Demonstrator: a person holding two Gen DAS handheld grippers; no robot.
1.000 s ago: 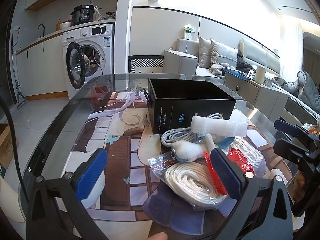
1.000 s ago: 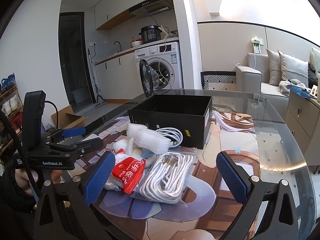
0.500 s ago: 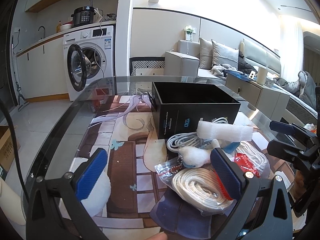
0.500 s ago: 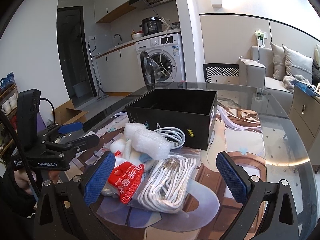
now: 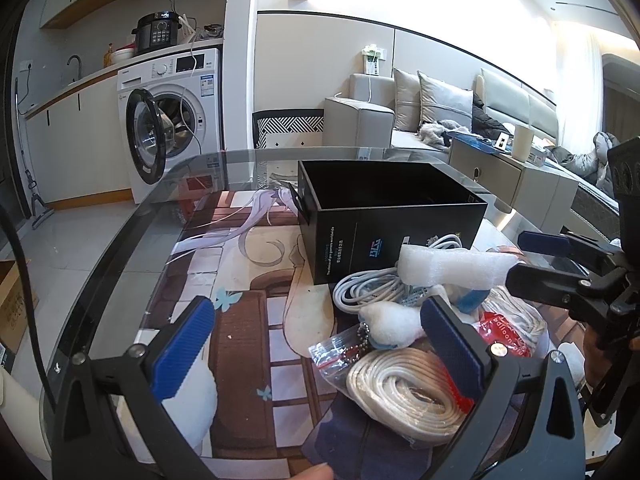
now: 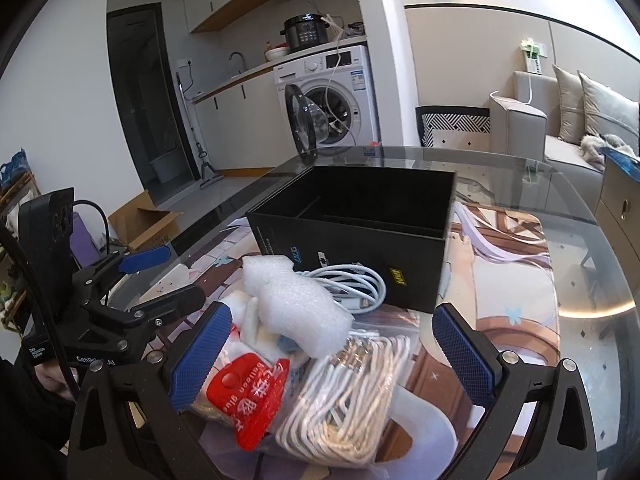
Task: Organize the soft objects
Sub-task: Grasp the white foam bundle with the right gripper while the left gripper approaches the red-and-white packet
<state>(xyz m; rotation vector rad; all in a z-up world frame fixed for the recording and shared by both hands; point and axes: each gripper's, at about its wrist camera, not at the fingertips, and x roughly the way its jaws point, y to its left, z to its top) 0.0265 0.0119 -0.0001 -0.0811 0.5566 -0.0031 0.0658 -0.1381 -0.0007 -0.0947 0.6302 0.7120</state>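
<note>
Soft things lay heaped just ahead of both tools — a white foam roll (image 6: 296, 300) on top, a coiled white cable (image 6: 352, 284) behind it against the black box (image 6: 360, 236), a bagged white rope (image 6: 352, 396) and a red packet (image 6: 248, 392) nearest us. We held the right gripper (image 6: 332, 356) with its jaws spread wide and nothing between them, the heap directly ahead of its fingertips. Our left gripper (image 5: 316, 356) was likewise wide open and empty — a bagged flat cord (image 5: 404, 392) lay by its right finger, the glass table (image 5: 120, 256) stretched ahead on its left.
</note>
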